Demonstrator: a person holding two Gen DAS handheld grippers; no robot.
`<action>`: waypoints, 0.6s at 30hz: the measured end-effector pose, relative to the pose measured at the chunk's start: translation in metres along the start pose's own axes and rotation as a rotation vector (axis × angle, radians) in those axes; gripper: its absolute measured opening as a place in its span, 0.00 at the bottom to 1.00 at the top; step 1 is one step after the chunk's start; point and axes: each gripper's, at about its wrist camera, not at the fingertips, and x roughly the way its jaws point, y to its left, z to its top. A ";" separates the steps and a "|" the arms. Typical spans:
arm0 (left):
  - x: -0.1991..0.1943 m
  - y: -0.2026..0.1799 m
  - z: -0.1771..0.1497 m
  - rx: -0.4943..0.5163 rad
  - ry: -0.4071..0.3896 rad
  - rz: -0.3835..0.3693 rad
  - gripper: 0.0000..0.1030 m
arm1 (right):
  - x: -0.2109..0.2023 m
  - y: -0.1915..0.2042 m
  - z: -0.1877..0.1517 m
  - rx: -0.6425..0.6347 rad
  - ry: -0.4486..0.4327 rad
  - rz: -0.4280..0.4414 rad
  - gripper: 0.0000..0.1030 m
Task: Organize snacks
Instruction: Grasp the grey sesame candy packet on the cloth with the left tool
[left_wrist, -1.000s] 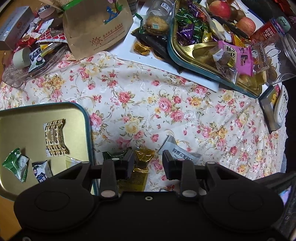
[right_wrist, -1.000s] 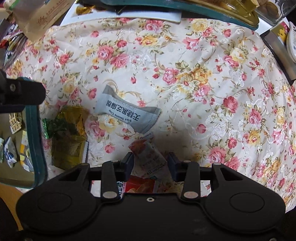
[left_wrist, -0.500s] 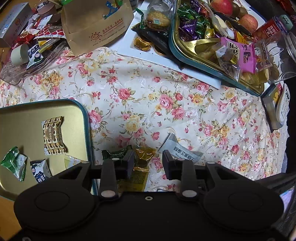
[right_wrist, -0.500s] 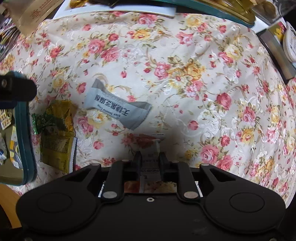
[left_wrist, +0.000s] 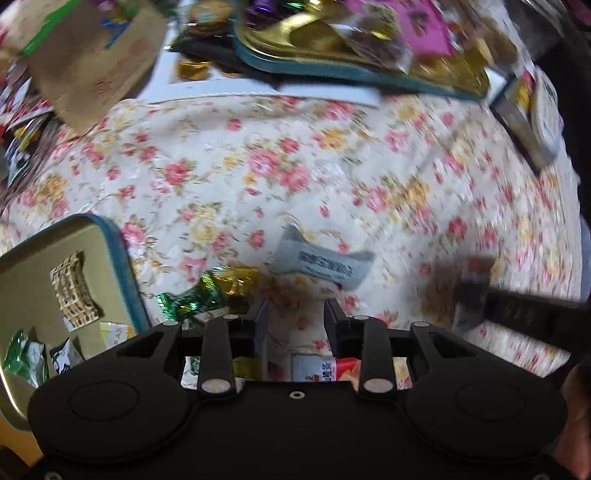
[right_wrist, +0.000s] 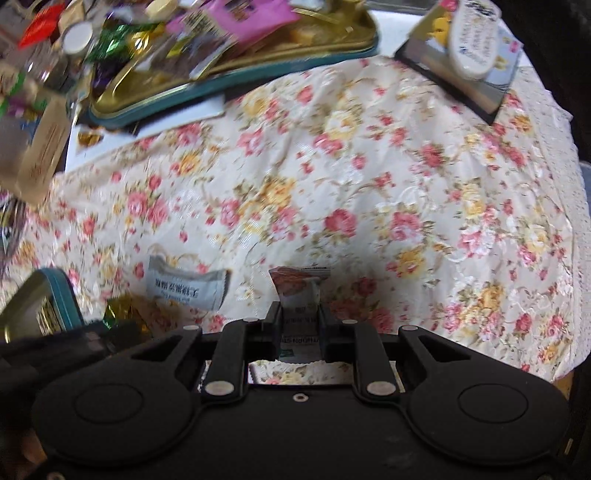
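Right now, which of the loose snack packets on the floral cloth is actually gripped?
The small reddish-topped packet, pinched upright in the right gripper. The grey packet and the gold and green candies lie flat on the cloth, untouched.

The right gripper (right_wrist: 298, 321) pinches a small packet (right_wrist: 298, 291) above the floral cloth (right_wrist: 369, 184); a grey packet (right_wrist: 184, 288) lies left, a heaped tray (right_wrist: 258, 62) far left.
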 end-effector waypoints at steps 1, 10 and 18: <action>0.004 -0.006 -0.003 0.012 0.008 0.006 0.40 | -0.004 -0.005 0.002 0.016 -0.006 0.002 0.19; 0.026 0.004 0.000 -0.253 0.054 -0.183 0.40 | -0.027 -0.020 0.005 0.069 -0.056 0.047 0.19; 0.026 0.023 0.007 -0.514 -0.055 -0.149 0.40 | -0.033 -0.030 -0.003 0.048 -0.072 0.053 0.19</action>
